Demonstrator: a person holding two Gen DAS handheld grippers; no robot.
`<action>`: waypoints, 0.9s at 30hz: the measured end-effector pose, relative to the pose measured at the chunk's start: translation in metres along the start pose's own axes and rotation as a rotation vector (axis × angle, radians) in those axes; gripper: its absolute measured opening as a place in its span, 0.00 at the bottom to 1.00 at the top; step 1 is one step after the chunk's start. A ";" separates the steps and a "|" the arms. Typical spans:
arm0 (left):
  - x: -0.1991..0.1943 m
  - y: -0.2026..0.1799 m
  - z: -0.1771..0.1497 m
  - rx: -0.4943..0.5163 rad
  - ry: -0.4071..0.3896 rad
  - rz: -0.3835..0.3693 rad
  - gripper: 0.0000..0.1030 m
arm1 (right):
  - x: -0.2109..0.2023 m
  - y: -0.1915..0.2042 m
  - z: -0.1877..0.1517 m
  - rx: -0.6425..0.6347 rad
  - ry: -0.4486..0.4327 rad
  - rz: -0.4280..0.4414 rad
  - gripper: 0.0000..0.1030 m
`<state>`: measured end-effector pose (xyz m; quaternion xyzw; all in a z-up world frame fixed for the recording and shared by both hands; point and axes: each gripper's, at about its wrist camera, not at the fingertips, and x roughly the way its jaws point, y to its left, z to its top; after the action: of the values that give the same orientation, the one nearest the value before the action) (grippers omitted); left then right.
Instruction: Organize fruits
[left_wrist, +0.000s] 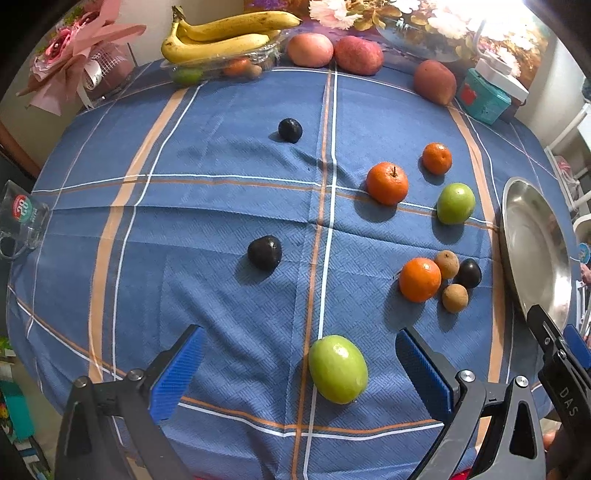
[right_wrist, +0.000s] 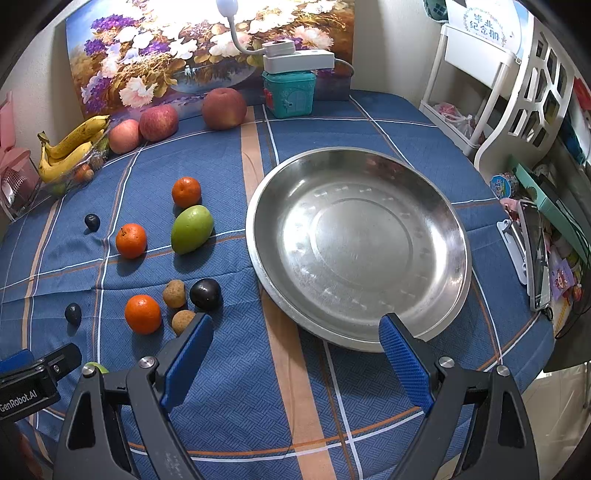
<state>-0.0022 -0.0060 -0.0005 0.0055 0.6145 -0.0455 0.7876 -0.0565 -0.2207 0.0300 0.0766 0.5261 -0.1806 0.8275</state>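
1. Looking through the left wrist view: left gripper (left_wrist: 295, 363) spread wide above the tabletop (left_wrist: 221, 206) with its blue checked cloth, holding nothing. Near green fruit (left_wrist: 338, 368) lying on the cloth between the two blue pads, closer to the right one, touching neither. Farther off, three oranges (left_wrist: 387, 183), second green fruit (left_wrist: 455, 203), two brown fruits (left_wrist: 447, 264) and dark plums (left_wrist: 264, 252) scattered. Steel dish (left_wrist: 535, 240) at the right edge, bananas (left_wrist: 221, 40) at the back.

2. Looking through the right wrist view: right gripper (right_wrist: 295, 363) also wide apart, gripping nothing, hanging over bare cloth just before the near rim of the steel dish (right_wrist: 454, 236). Loose fruits lying to the left of the dish, apples (right_wrist: 223, 108) at the back.
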 end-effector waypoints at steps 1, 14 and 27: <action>0.000 0.000 0.000 -0.001 0.001 -0.001 1.00 | 0.000 0.000 0.000 0.000 0.000 0.000 0.89; 0.000 0.001 0.001 -0.007 -0.003 -0.006 1.00 | 0.000 -0.001 0.002 0.001 0.003 0.002 0.89; -0.010 0.001 0.000 -0.027 -0.043 -0.045 1.00 | 0.005 -0.001 -0.001 0.001 0.021 0.009 0.89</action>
<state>-0.0044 -0.0043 0.0094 -0.0200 0.5979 -0.0551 0.7995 -0.0558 -0.2222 0.0255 0.0811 0.5343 -0.1764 0.8227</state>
